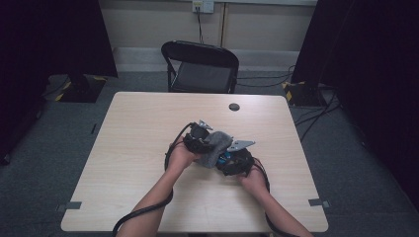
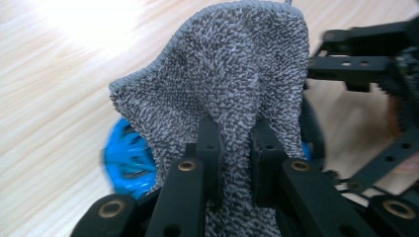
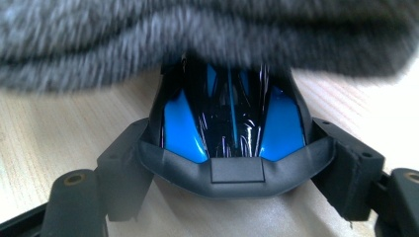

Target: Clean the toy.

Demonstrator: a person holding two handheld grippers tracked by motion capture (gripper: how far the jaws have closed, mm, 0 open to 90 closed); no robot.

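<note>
Cloth [image 2: 232,74], grey and nubbly with a stitched hem along its edge, is what my left gripper [image 2: 234,163] has pinched: the two black jaws are drawn together on a fold of it, and the rest stands up from them in a soft peak. In the high view the same cloth [image 1: 217,145] sits bunched between my two hands near the middle of the table [image 1: 138,163], draped over the thing in my other tool. That thing is a toy car [image 3: 232,123], glossy blue and black with a dark matte bumper across its near end; my right gripper [image 3: 232,168] has its jaws spread wide and pressed against the car's two sides, so it is clamped on the car. From the right gripper view the cloth hangs blurred across the top, covering the car's far part. From the left gripper view a blue wheel-like part of the car [image 2: 128,158] peeks out from under the cloth on the left, though it is too blurred to say more. I see no bowl, box or tray here, so nothing is held in anything. By count: one cloth, one toy car, two grippers, one table with one small dark round cap [image 1: 234,106] near its far edge, and one black folding chair [image 1: 200,66] beyond it.
</note>
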